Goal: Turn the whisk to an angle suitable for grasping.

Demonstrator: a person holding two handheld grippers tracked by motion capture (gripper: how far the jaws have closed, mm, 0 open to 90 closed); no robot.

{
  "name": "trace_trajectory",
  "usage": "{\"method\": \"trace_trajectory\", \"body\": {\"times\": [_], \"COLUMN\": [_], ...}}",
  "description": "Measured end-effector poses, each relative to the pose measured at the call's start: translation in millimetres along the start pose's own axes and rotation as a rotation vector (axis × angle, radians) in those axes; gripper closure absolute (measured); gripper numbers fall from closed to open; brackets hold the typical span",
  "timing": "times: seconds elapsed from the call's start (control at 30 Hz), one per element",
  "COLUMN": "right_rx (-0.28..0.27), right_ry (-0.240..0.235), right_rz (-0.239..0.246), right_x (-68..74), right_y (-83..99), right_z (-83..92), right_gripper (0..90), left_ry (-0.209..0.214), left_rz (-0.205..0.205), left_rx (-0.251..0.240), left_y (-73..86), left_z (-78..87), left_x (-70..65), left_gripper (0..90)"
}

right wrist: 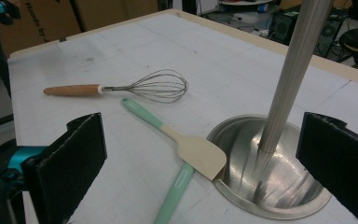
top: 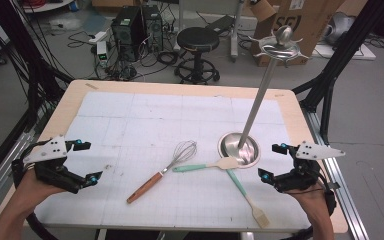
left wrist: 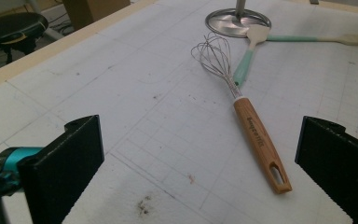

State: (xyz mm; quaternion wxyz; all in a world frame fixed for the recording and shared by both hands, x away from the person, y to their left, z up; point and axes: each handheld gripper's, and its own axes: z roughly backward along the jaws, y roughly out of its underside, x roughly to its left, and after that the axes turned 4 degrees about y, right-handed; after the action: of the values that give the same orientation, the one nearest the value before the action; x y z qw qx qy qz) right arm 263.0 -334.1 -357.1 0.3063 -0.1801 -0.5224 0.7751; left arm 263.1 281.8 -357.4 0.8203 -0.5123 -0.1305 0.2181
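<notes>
A wooden-handled wire whisk (top: 162,172) (left wrist: 242,102) (right wrist: 121,87) lies mid-table on the white gridded mat (top: 130,120). Two mint-handled spatulas lie to its right. One spatula (top: 205,166) (right wrist: 200,151) rests its cream head at the rim of the steel stand's round base (top: 238,148) (right wrist: 270,186). The other spatula (top: 247,197) (left wrist: 317,38) points toward the front edge. The stand's pole (top: 260,95) rises to a hooked top. My left gripper (top: 89,161) (left wrist: 198,158) is open and empty at the mat's left, my right gripper (top: 272,161) (right wrist: 200,158) open and empty beside the base.
Beyond the table's far edge stand a black stool (top: 198,40), computer towers (top: 137,25) with cables, and a cardboard box (top: 305,20). Black frame posts (top: 330,75) rise at the right. Bare mat lies behind the utensils.
</notes>
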Motion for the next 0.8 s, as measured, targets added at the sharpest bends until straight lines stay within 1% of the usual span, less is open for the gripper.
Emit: {"method": "trace_trajectory", "body": {"times": [0.07, 0.27, 0.33, 0.43, 0.5, 0.63, 0.67, 0.7, 0.73, 0.77, 0.8], "right_rx": [0.002, 0.006, 0.003, 0.005, 0.002, 0.002, 0.001, 0.0, 0.001, 0.0, 0.002], "right_ry": [-0.005, -0.001, -0.003, -0.001, -0.003, 0.003, 0.003, 0.001, -0.001, -0.001, -0.002], "right_rz": [-0.002, 0.0, -0.005, -0.001, -0.003, -0.001, 0.001, 0.001, 0.003, 0.01, 0.011], "right_x": [0.5, -1.6, -1.3, -1.7, -1.3, 0.1, 0.5, 1.1, 1.5, 1.6, 1.9], "right_y": [0.9, 3.5, 3.2, 2.3, 2.5, 2.7, 2.4, 1.8, 1.3, 0.9, 0.7], "right_z": [0.8, 3.5, 4.0, 4.6, 5.8, 8.2, 8.4, 8.4, 8.5, 8.1, 8.2], "right_gripper": [0.2, 0.2, 0.2, 0.2, 0.2, 0.2, 0.2, 0.2, 0.2, 0.2, 0.2], "left_ry": [-0.001, 0.002, 0.011, 0.033, 0.041, 0.048, 0.05, 0.05, 0.053, 0.063, 0.067], "left_rz": [0.001, 0.007, 0.012, 0.011, 0.018, 0.007, -0.004, -0.004, -0.009, -0.022, -0.033], "left_rx": [0.001, 0.004, 0.003, -0.002, 0.006, 0.024, 0.036, 0.036, 0.04, 0.046, 0.053], "left_y": [-0.5, -0.8, -1.3, -4.1, -6.5, -12.3, -17.7, -17.7, -20.9, -28.3, -32.2], "left_z": [-0.4, -2.5, -3.1, -3.5, -4.6, -6.4, -7.0, -7.0, -7.3, -8.7, -9.7], "left_x": [1.2, 5.9, 6.5, 7.1, 8.0, 10.2, 11.3, 11.3, 11.8, 12.3, 12.6], "left_gripper": [1.7, 1.7, 1.6, 1.7, 1.7, 1.6, 1.6, 1.7, 1.7, 1.7, 1.6]}}
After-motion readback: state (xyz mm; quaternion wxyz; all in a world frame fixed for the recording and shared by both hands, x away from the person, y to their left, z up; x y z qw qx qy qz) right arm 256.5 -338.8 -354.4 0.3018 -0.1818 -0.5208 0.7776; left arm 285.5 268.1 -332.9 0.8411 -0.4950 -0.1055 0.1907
